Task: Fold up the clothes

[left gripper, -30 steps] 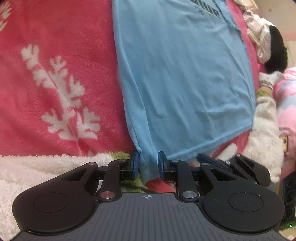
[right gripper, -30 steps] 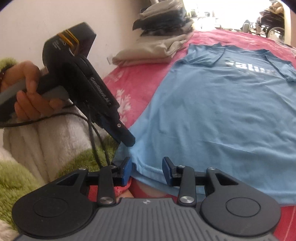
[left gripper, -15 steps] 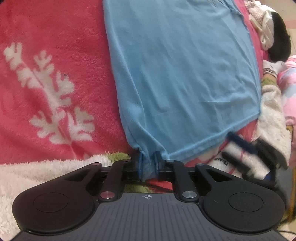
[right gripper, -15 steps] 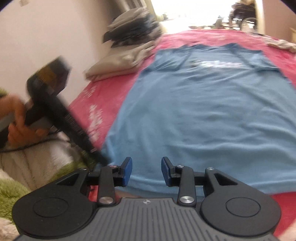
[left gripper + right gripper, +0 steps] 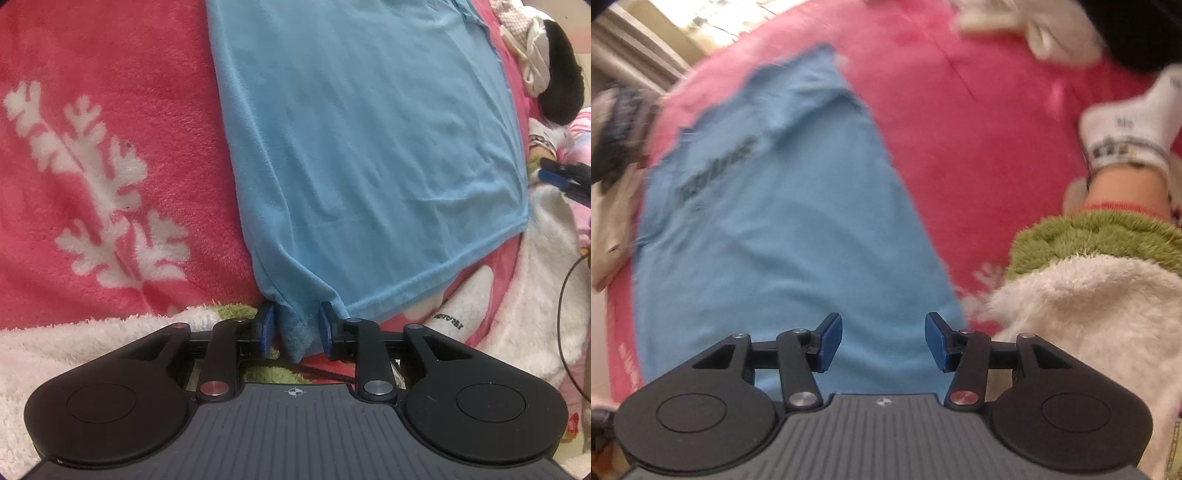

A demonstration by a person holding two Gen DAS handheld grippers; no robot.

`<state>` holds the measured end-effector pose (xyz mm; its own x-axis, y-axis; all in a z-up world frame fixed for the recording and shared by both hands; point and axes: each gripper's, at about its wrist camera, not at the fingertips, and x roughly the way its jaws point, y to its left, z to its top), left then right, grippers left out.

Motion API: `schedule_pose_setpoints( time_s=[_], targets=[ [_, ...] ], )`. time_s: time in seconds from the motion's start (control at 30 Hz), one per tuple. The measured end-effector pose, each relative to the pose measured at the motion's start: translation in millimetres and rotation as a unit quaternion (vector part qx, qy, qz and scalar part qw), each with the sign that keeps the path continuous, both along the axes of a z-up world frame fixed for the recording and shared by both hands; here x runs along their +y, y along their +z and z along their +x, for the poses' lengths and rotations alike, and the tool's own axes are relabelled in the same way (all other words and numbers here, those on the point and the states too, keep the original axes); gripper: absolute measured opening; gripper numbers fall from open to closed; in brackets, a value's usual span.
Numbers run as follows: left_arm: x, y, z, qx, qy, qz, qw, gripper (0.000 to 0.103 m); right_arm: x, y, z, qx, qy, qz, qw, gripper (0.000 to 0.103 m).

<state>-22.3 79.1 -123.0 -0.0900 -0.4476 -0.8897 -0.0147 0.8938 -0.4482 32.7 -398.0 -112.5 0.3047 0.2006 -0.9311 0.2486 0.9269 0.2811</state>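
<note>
Nearest, left gripper (image 5: 295, 326): jaws opening; the bottom corner of the light blue cotton T-shirt (image 5: 362, 147) hangs between the blue pads, which stand clear of it on both sides, so nothing is gripped.
Right gripper (image 5: 883, 341): jaws opening and empty, over the shirt's hem at the bottom centre of its blurred view; it also shows at the right edge of the left view, just beside the other hem corner.
Step in hand: probably taking both hem corners for the first fold.
Doing it well: close the left pads squarely on the corner, through both layers; bring the right gripper onto the far corner before closing; lift both corners evenly.
Shirt's place: flat on the pink fleece blanket with white leaf print (image 5: 92, 177), hem at the bottom of the frame, dark print towards the top.
In the way: the person's fluffy white and green sleeve (image 5: 1086, 288) lies beside the right hem corner and could be caught in the pads.
Further off: a white sock on a foot (image 5: 1130, 129), upper right of the right view.
Farthest: a black and white bundle (image 5: 546, 70), upper right of the left view, well apart from the shirt.
</note>
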Motion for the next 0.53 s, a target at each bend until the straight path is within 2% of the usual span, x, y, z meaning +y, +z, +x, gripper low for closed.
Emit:
schedule_pose_setpoints(
  time_s=[0.07, 0.13, 0.17, 0.3, 0.47, 0.53],
  targets=[
    [0, 1, 0, -0.004, 0.003, 0.003, 1.0, 0.023, -12, -18, 9, 0.025, -0.01, 0.007, 1.0, 0.053],
    [-1, 1, -1, -0.009, 0.006, 0.01, 0.9999, 0.015, -18, -28, 11, 0.037, -0.015, -0.001, 0.999, 0.052],
    [0, 1, -2, -0.01, 0.009, 0.011, 0.9999, 0.015, -20, -31, 11, 0.044, -0.013, -0.006, 0.999, 0.052],
    [4, 2, 0, -0.015, 0.016, 0.012, 0.9997, 0.011, -23, -35, -2, 0.072, 0.014, -0.009, 0.997, 0.052],
    [-7, 0, 2, -0.019, 0.017, 0.015, 0.9996, 0.009, -7, -32, -4, 0.124, 0.083, -0.027, 0.988, 0.052],
    [-9, 0, 1, -0.025, 0.016, 0.017, 0.9994, 0.006, 0, -33, -5, 0.141, 0.101, -0.035, 0.984, 0.048]
  ],
)
